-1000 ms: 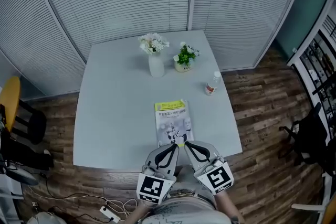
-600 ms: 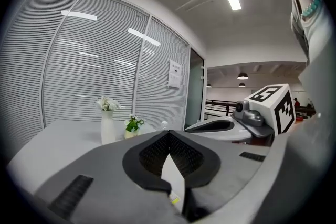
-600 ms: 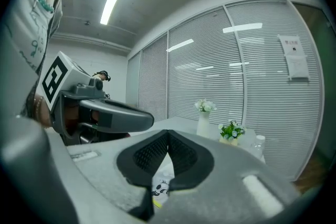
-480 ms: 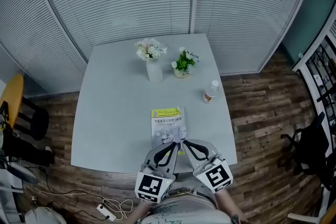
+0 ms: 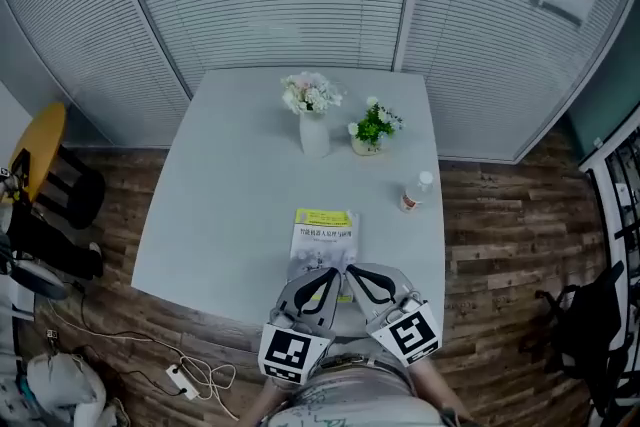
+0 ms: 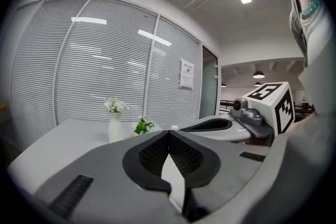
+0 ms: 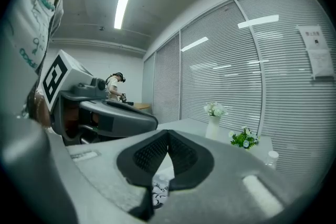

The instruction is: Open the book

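The closed book (image 5: 323, 235) lies lower centre on the tabletop (image 5: 230, 195), by the tips. The left hand-held gripper (image 5: 335, 272) and right hand-held gripper (image 5: 349, 269) are pressed together, empty; one should spread to catch the cover.

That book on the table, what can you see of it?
The book is a closed paperback lying flat on the pale table, near its front edge. Its cover is whitish, with a yellow band along the far end and dark print. The left gripper and right gripper hide its near end; contact is unclear.
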Motion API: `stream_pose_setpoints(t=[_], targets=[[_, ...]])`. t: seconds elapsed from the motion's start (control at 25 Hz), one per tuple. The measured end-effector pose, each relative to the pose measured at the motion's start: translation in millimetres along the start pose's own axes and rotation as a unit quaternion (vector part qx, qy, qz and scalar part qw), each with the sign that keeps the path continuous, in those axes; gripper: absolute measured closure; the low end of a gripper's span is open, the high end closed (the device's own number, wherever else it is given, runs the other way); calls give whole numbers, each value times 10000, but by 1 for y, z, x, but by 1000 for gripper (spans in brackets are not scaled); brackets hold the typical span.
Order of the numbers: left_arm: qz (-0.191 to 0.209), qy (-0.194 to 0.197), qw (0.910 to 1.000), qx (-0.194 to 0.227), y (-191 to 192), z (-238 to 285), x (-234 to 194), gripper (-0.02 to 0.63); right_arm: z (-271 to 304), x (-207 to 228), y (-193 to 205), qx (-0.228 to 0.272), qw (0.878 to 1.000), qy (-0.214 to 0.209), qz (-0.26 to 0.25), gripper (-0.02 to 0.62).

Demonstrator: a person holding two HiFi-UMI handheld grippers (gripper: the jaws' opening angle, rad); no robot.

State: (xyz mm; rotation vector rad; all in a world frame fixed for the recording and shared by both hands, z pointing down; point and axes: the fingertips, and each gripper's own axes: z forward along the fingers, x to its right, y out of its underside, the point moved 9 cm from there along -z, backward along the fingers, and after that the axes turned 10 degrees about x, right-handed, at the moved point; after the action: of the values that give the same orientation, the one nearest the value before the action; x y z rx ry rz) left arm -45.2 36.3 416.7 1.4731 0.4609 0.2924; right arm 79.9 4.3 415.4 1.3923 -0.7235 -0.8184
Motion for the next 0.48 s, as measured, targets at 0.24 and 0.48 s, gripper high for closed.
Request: stream_pose_setpoints(t=[0.24,0.48], targets=[[-19,-223,9997,-60,5,7,3,607,1,10,5,-40,9996,-288,-48,594],[9,-277,9996,-86,10,16,13,607,-7,22,10,-117,9992,-385,21,594]])
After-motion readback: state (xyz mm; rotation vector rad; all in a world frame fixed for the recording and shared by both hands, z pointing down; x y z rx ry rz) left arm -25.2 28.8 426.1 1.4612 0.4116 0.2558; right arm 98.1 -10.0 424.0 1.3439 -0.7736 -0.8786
